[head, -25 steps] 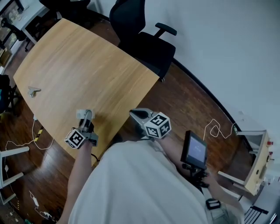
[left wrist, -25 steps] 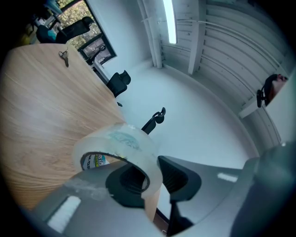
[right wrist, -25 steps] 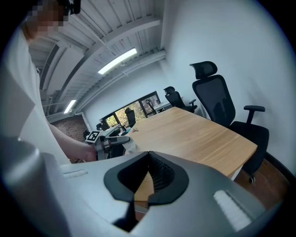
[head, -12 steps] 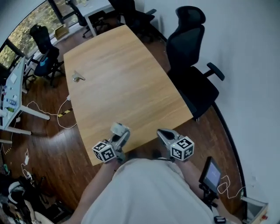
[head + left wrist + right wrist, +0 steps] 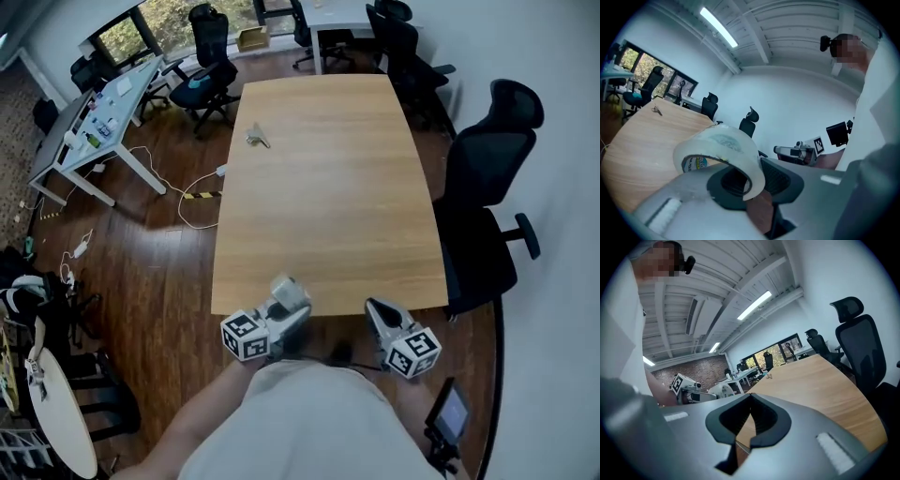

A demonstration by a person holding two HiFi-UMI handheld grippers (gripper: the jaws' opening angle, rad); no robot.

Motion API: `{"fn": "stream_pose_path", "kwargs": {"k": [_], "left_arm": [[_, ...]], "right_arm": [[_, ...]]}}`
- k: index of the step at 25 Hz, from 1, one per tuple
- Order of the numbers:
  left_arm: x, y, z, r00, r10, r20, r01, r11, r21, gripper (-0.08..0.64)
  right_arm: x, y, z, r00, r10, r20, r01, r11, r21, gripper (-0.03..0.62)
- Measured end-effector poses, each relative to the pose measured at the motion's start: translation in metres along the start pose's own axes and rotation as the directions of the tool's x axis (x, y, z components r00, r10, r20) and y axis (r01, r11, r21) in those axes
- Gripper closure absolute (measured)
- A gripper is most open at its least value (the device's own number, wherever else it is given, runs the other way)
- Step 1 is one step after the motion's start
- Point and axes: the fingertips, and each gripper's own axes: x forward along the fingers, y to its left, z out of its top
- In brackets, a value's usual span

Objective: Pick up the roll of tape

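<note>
One tape roll (image 5: 723, 140), clear, is gripped by the left claw (image 5: 289, 302) at the near edge of the counter (image 5: 328, 187); the ring's lower part is clenched between the jaws. It is judged light and fairly stiff, with a slick outer wrap, so slipping or tilting is to be expected. A hold across the ring wall is preferred. The right claw (image 5: 750, 408) is closed on nothing.
</note>
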Motion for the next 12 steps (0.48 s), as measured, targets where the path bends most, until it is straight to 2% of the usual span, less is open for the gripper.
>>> {"fn": "stream_pose_path", "kwargs": {"k": [4, 8, 12], "left_arm": [[-0.019, -0.015, 0.0, 0.996, 0.077, 0.037, -0.078, 0.996, 0.049, 0.469], [-0.043, -0.022, -0.001, 0.992, 0.11, 0.061, -0.116, 0.988, 0.1, 0.469], [-0.065, -0.024, -0.007, 0.988, 0.127, 0.083, -0.135, 0.985, 0.104, 0.469]], "right_arm": [[0.0, 0.025, 0.003, 0.996, 0.089, -0.001, -0.089, 0.994, -0.061, 0.586], [0.008, 0.061, 0.002, 0.985, 0.175, -0.009, -0.175, 0.976, -0.133, 0.586], [0.014, 0.084, 0.001, 0.979, 0.203, -0.013, -0.202, 0.964, -0.171, 0.586]]}}
